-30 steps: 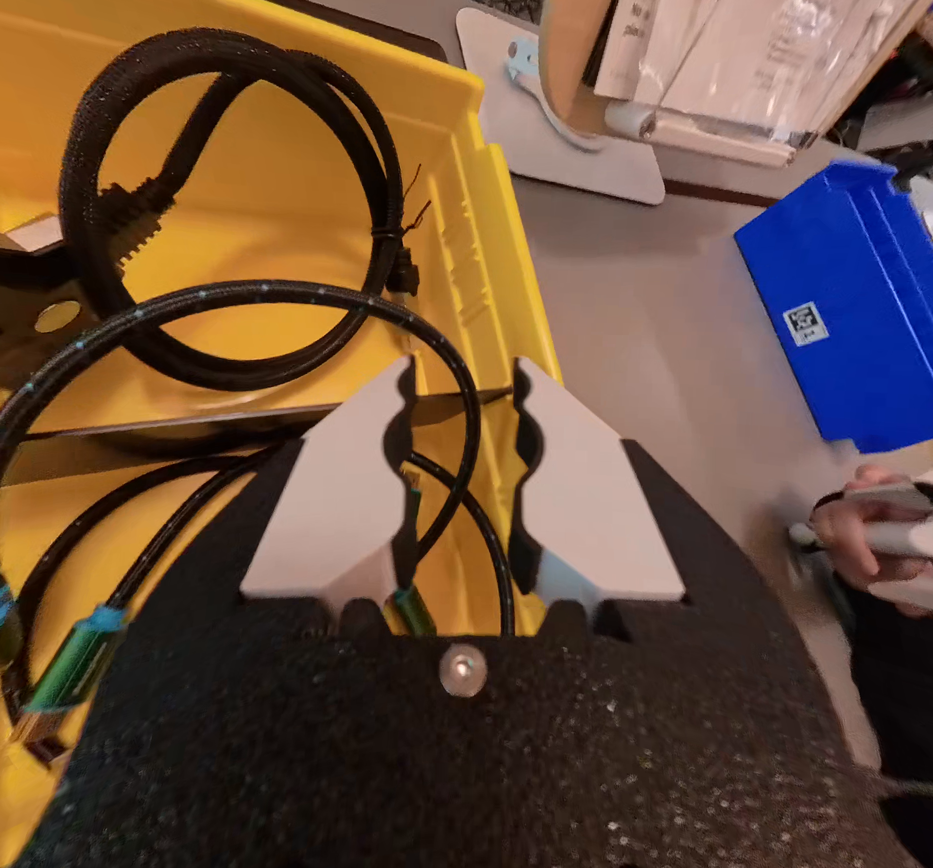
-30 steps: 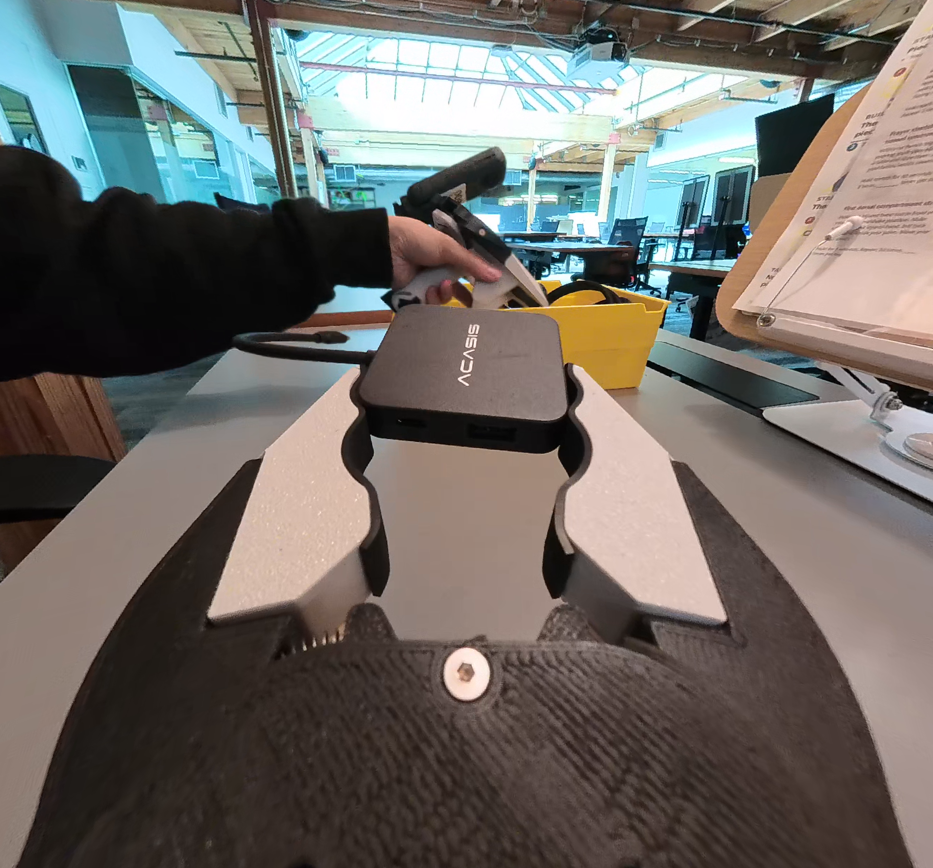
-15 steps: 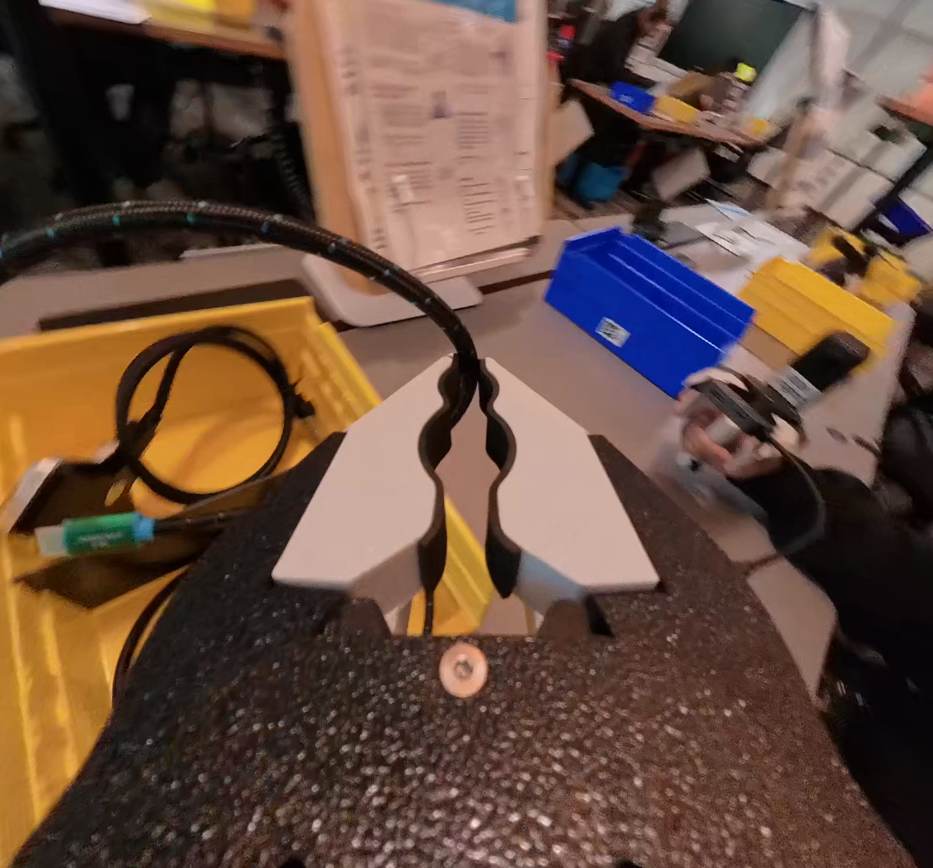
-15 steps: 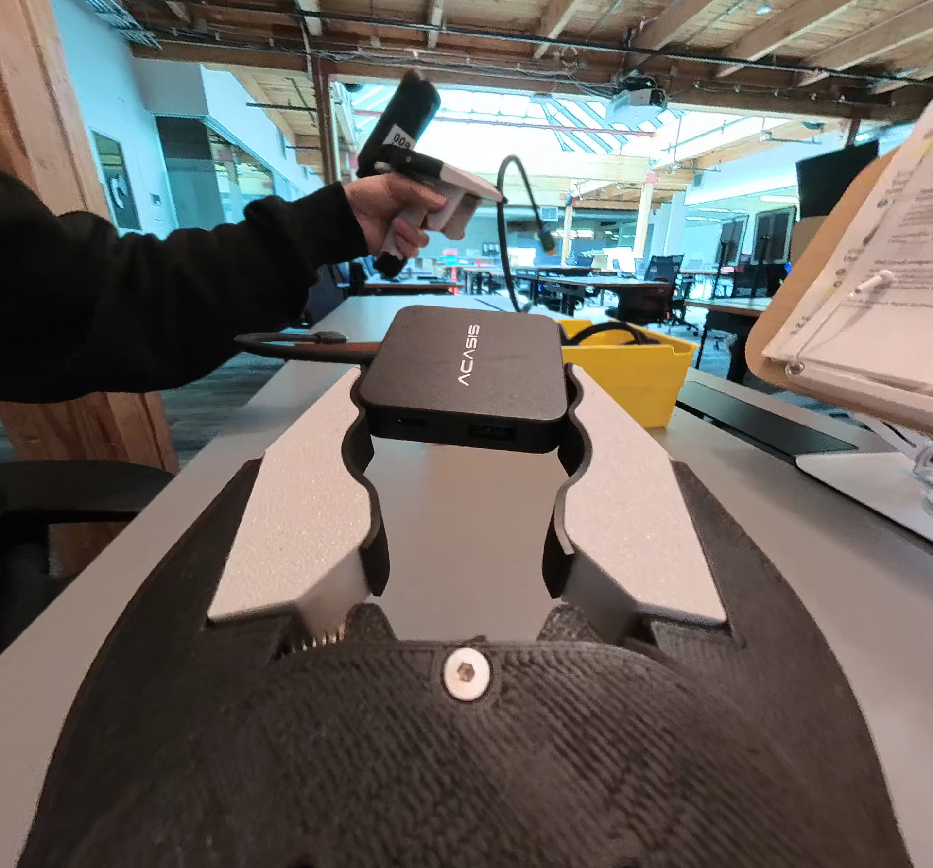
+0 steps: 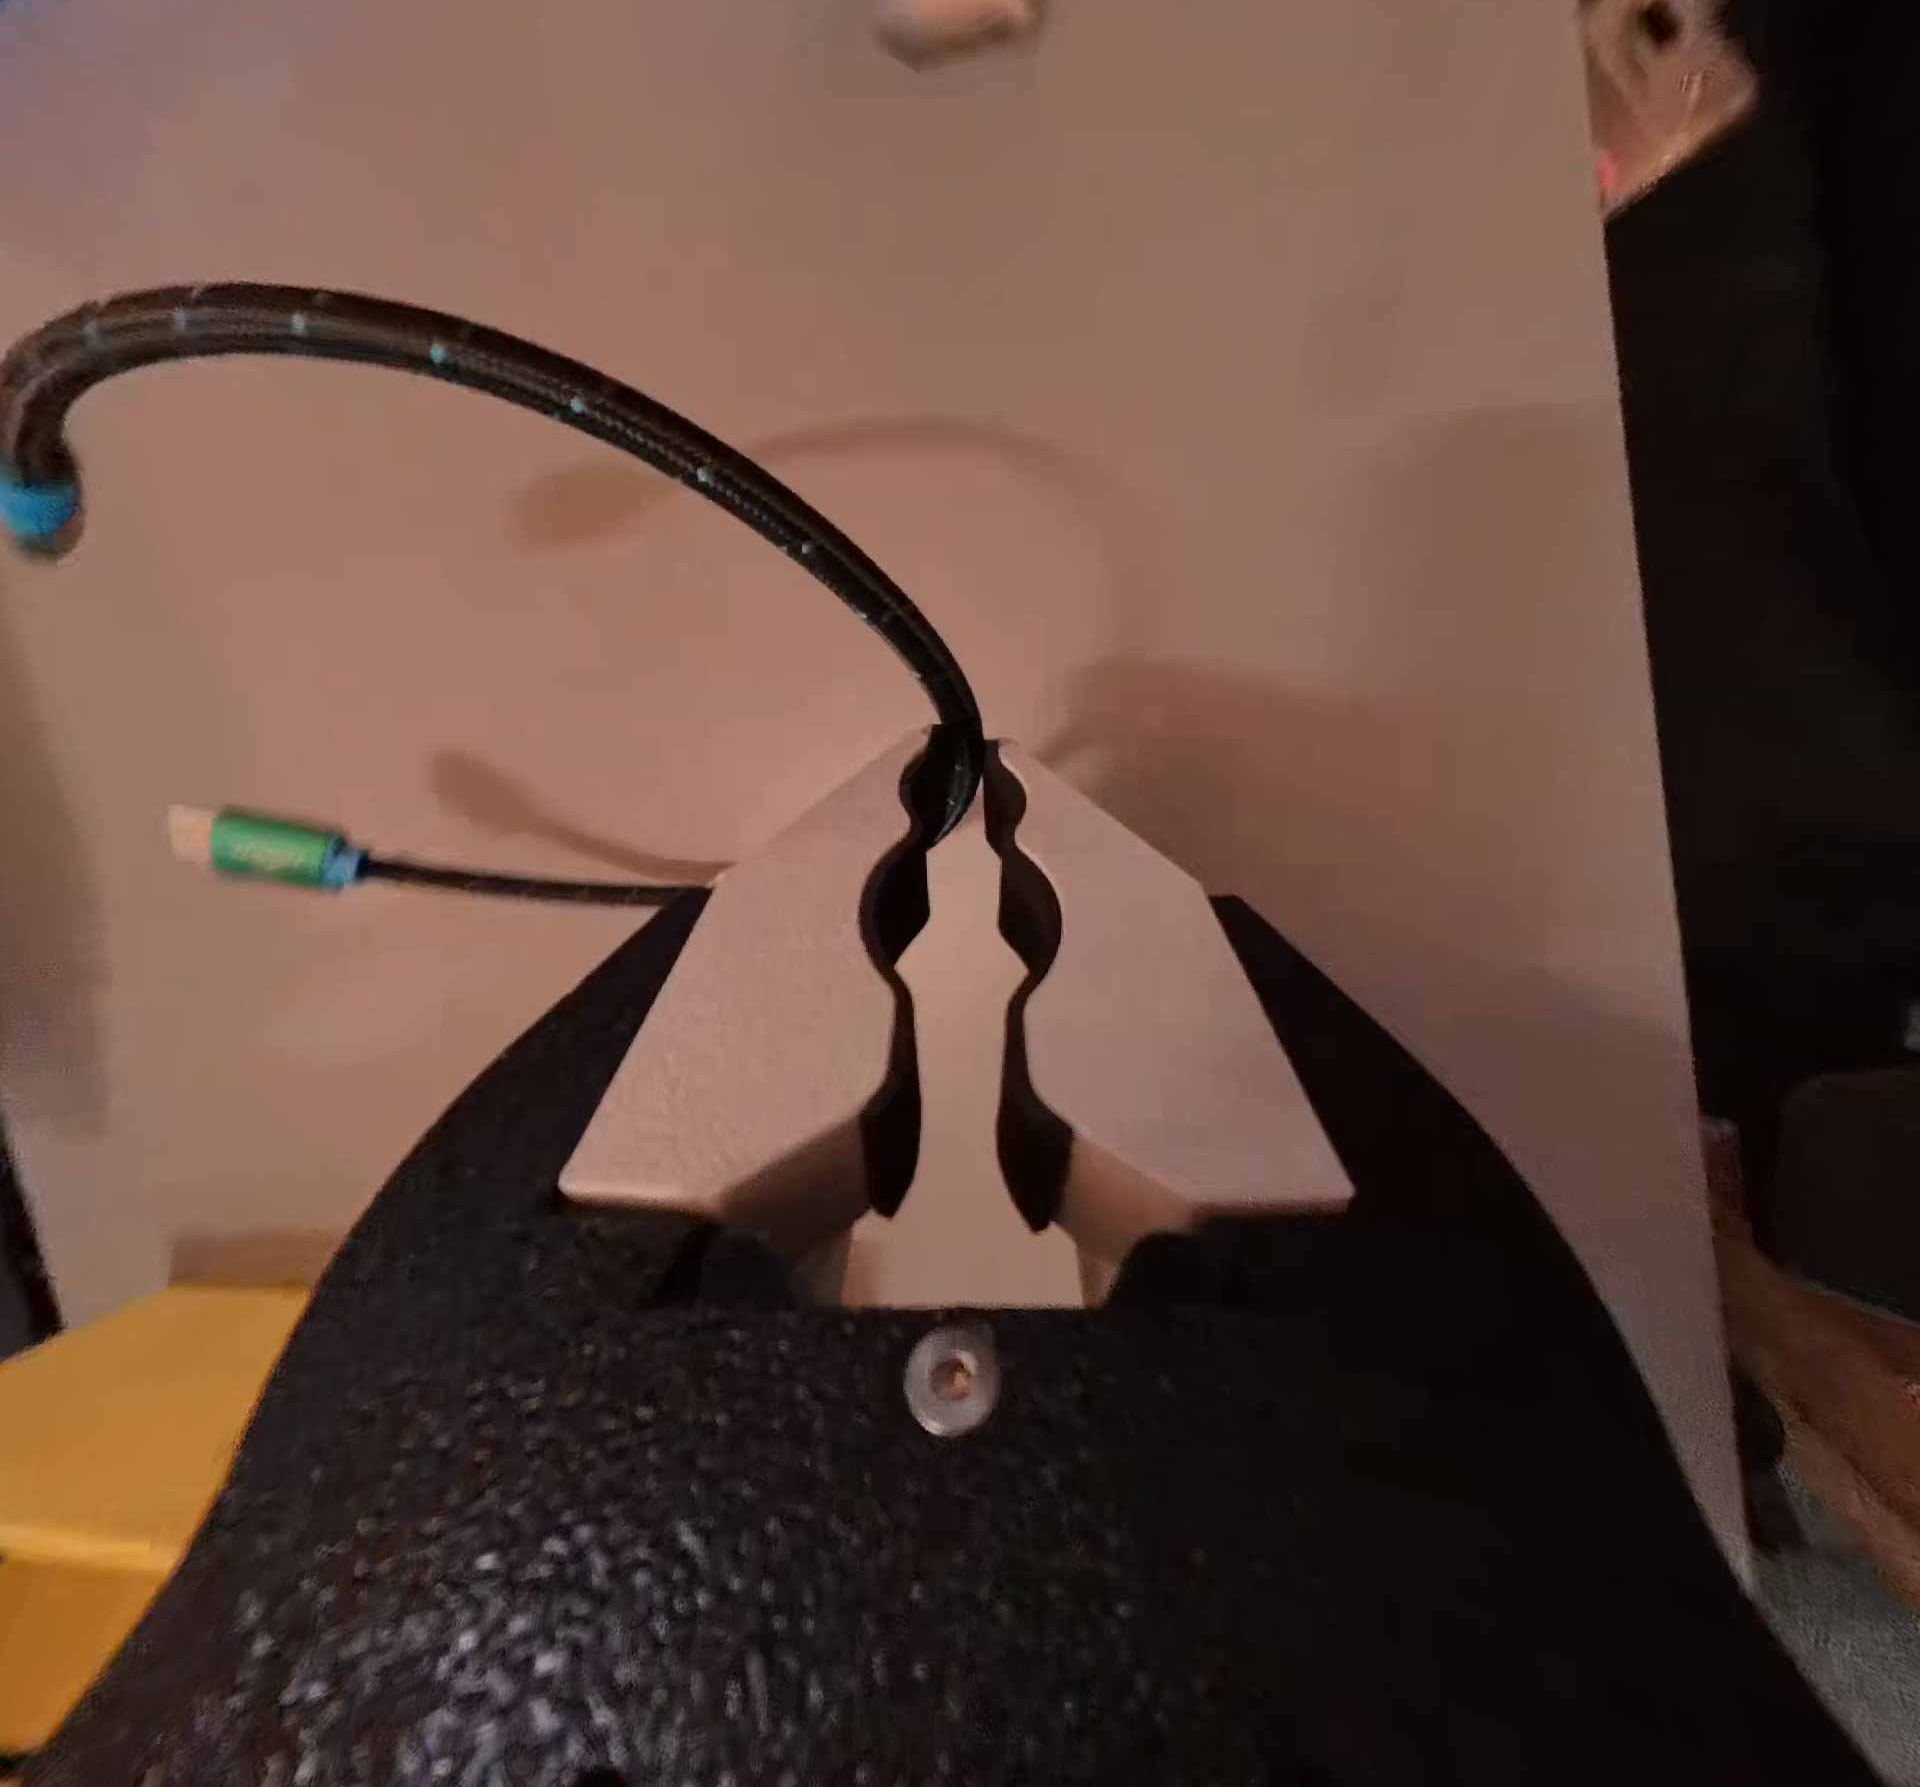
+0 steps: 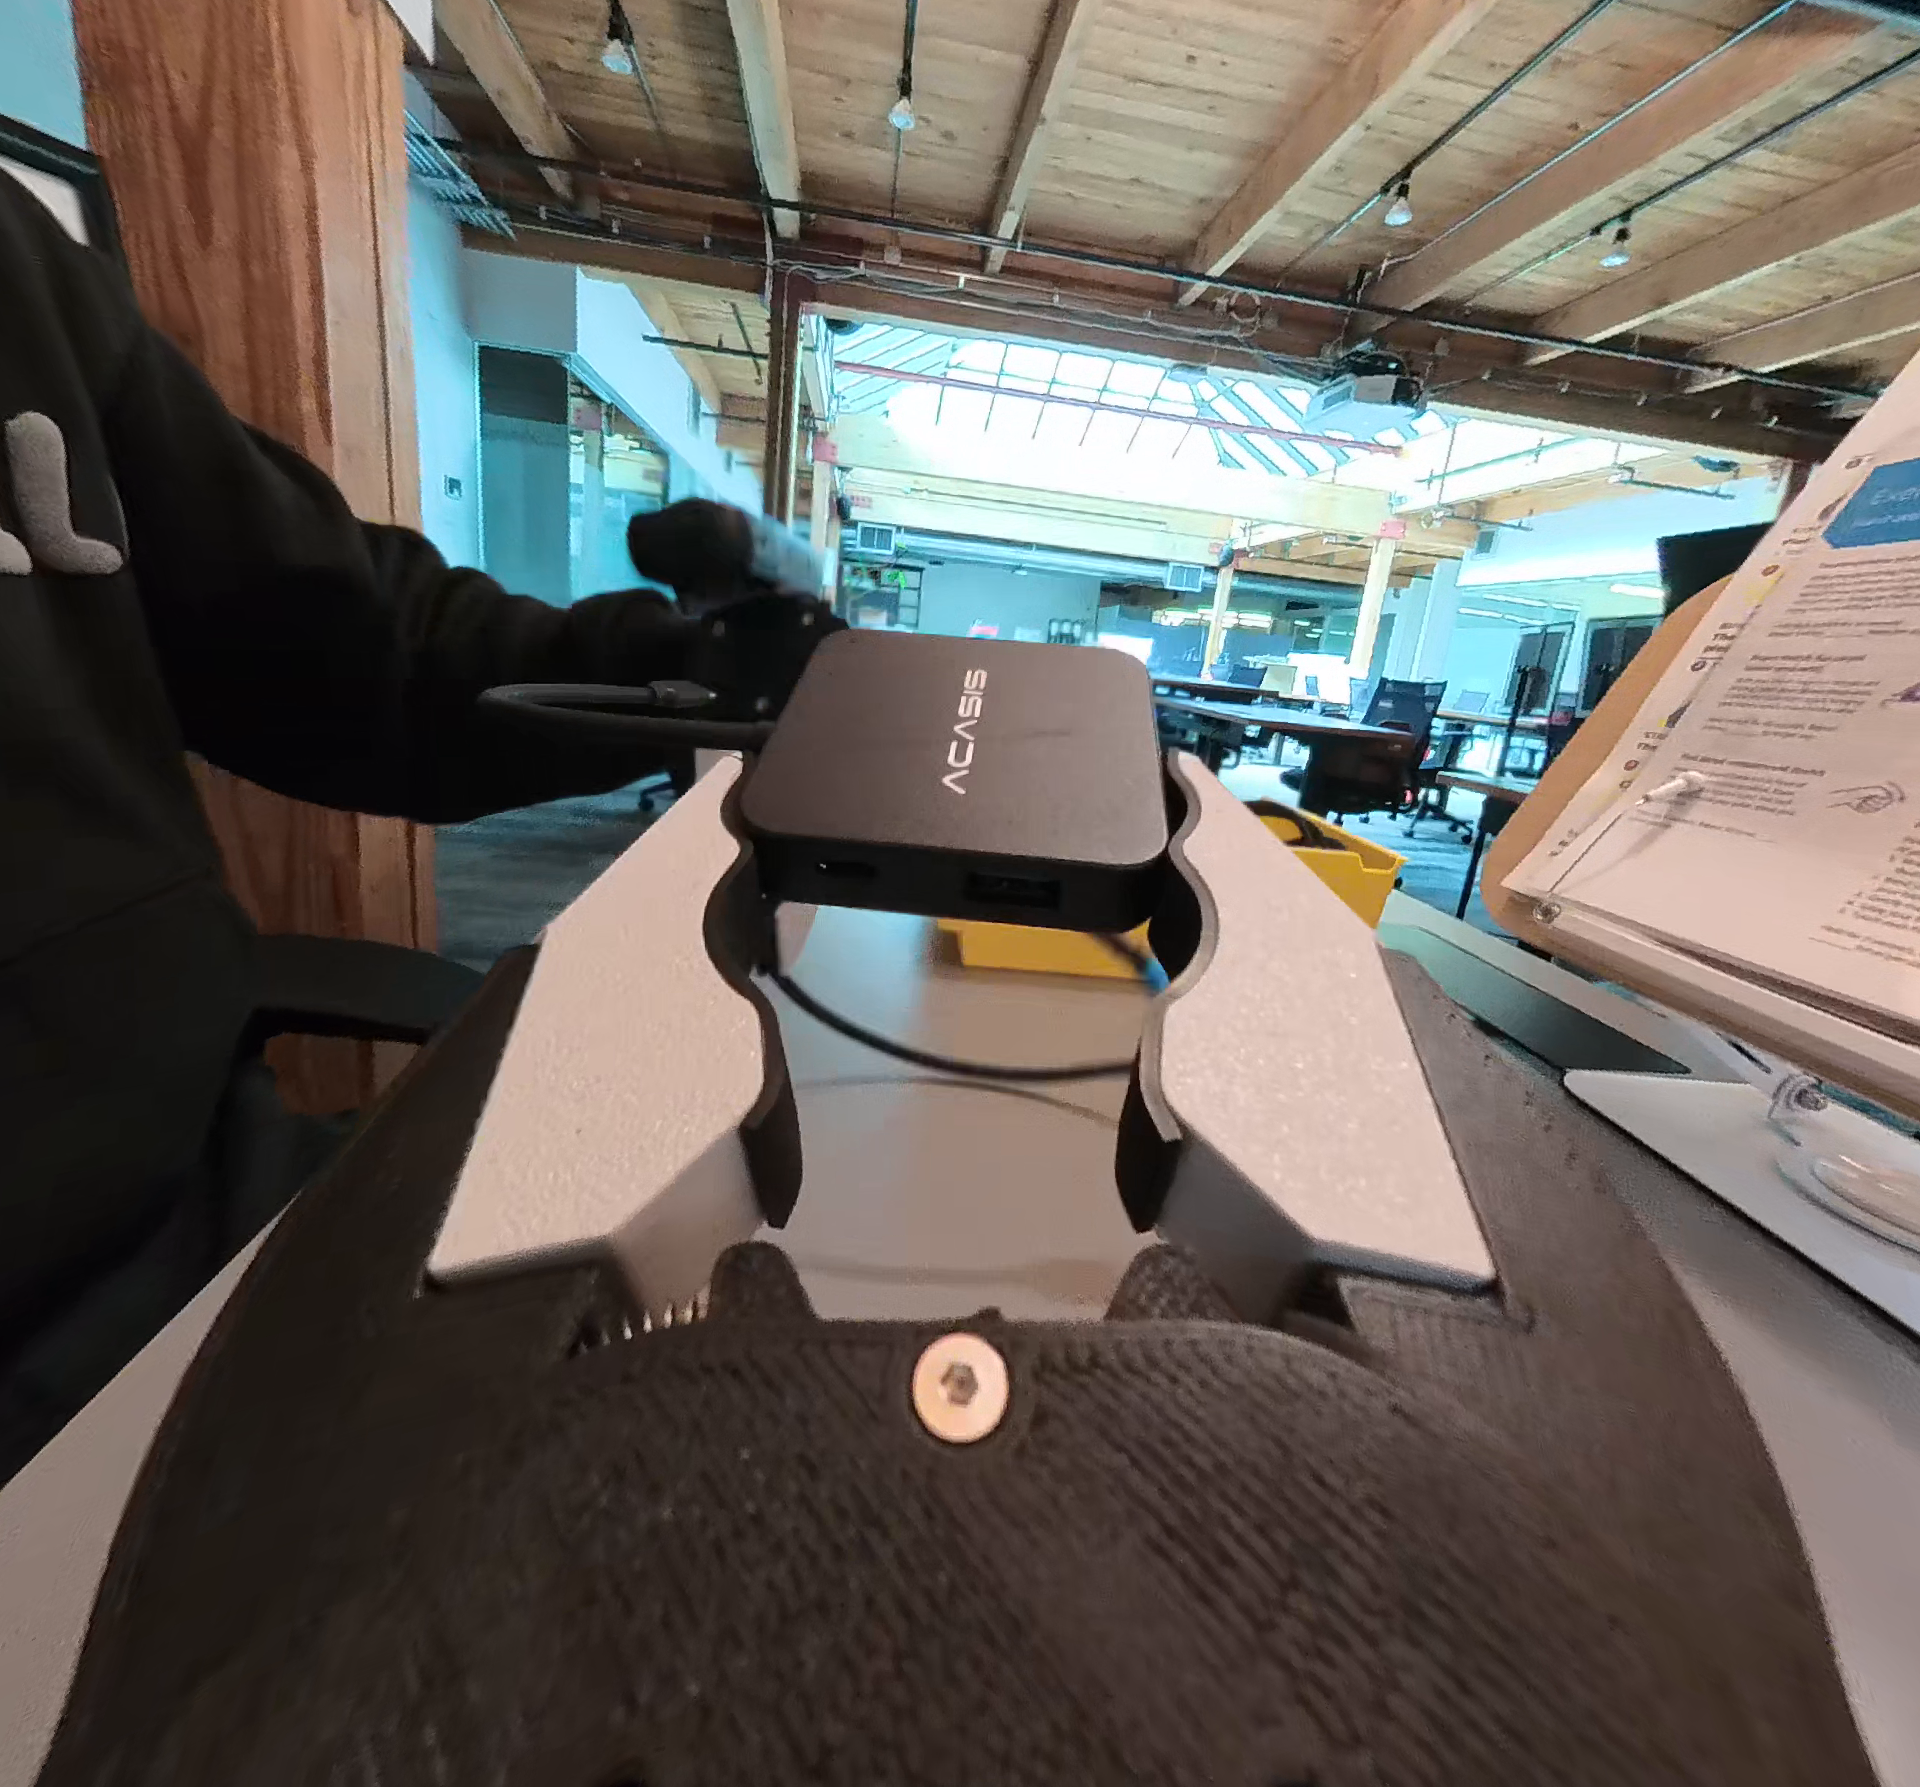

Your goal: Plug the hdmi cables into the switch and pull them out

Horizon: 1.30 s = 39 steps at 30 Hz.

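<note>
My left gripper (image 5: pixel 954 761) is shut on a black braided HDMI cable (image 5: pixel 582 407), pinching it at the fingertips above the table. The cable arcs up and left to a blue-collared end (image 5: pixel 36 511) at the frame's edge. Its other green plug (image 5: pixel 265 847) hangs out to the left. My right gripper (image 6: pixel 961 802) is shut on the black switch box (image 6: pixel 966 761) and holds it lifted off the table, ports facing me. A thin black cable (image 6: pixel 935 1051) lies on the table under it. The left gripper (image 6: pixel 727 574) shows blurred beyond the switch, in a black-sleeved hand.
A yellow bin (image 6: pixel 1320 870) stands behind the switch; its corner (image 5: pixel 114 1425) shows at lower left in the left wrist view. A document stand (image 6: pixel 1714 802) with papers is at the right. The grey table (image 5: pixel 1143 335) ends at a dark edge on the right.
My left gripper has carried the cable out of the yellow bin and over the table, now looking down. My right gripper has raised the switch off the table.
</note>
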Tool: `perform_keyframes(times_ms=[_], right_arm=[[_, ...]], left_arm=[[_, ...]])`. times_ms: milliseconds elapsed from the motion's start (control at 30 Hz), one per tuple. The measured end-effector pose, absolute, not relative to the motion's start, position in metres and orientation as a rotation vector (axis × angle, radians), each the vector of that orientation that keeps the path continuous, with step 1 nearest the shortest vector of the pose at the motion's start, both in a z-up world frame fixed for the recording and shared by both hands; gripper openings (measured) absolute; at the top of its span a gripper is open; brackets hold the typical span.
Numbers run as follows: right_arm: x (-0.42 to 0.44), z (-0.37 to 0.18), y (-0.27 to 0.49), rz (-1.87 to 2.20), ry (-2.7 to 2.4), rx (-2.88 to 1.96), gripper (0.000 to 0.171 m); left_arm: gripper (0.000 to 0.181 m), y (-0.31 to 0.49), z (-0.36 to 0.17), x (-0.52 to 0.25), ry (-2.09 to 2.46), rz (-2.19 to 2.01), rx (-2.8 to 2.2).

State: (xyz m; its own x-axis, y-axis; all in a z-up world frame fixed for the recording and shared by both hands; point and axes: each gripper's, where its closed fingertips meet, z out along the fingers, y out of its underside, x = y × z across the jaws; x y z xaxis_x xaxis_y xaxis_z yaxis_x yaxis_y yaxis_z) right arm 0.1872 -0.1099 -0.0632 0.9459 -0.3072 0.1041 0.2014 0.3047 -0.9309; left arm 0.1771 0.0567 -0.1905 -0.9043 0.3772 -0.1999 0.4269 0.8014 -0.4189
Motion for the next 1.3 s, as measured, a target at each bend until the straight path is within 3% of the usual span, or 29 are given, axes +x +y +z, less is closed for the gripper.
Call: perform_keyframes(times_ms=[133,367,467,700,1033,1067,1300], right_arm=[[0.181,-0.074,-0.111,-0.308,0.087,-1.272,0.074],[0.184,-0.084,-0.104,-0.287,0.094,-1.316,0.074],[0.183,-0.084,-0.101,-0.268,0.086,-1.313,0.074],[0.181,-0.089,-0.098,-0.214,0.082,-1.320,0.074],[0.184,-0.092,-0.100,-0.185,0.102,-1.304,0.074],[0.184,-0.093,-0.099,-0.185,0.101,-1.308,0.074],[0.185,-0.096,-0.098,-0.172,0.105,-1.318,0.074]], left_arm=[[0.003,0.063,-0.232,0.167,2.841,-0.588,0.801],[0.005,0.068,-0.237,0.163,2.895,-0.755,0.663],[0.022,0.056,-0.217,0.169,2.877,-0.944,0.501],[0.033,0.042,-0.212,0.287,2.492,-0.866,-0.235],[0.028,0.029,-0.246,0.332,2.500,-0.744,-0.323],[0.020,0.027,-0.247,0.332,2.498,-0.742,-0.322],[0.008,0.016,-0.250,0.339,2.465,-0.691,-0.243]])
